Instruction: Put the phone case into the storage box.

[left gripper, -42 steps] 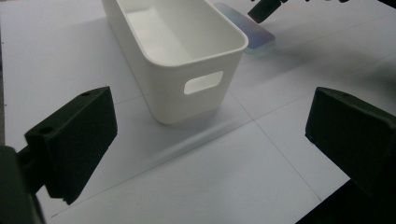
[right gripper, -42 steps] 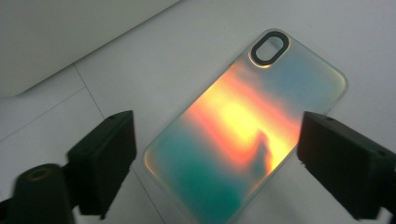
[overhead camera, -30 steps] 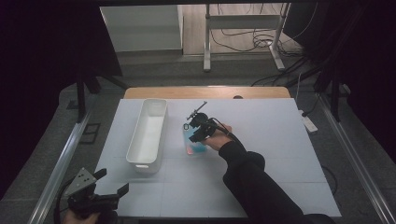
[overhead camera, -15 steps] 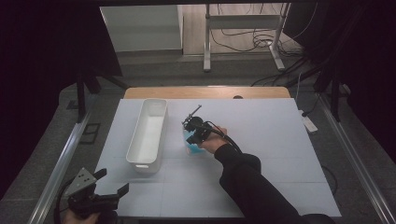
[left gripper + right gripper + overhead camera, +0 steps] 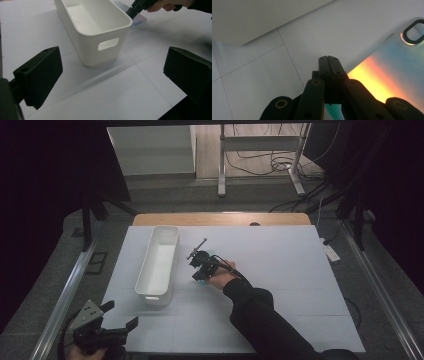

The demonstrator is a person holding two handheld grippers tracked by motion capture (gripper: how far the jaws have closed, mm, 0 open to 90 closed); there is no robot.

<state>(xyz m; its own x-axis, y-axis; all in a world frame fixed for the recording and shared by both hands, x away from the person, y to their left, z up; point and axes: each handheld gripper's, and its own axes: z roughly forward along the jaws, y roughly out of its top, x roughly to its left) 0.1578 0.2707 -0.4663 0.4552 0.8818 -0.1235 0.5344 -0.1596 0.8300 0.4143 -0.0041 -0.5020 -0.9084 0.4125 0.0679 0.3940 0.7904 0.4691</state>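
Right gripper view shows my right gripper [image 5: 328, 58] pinched tight at the iridescent phone case [image 5: 392, 67] edge, lower centre; a thin hold could slip. Left gripper [image 5: 112, 75] gapes wide.

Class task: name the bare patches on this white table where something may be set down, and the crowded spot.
Free: the table right of the right gripper, and the near strip before the white bin. Crowded: between bin and iridescent phone case.

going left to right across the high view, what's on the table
left claw at the near left corner → white bin → right claw, shut on the edge of a shiny phone case → bare white tabletop
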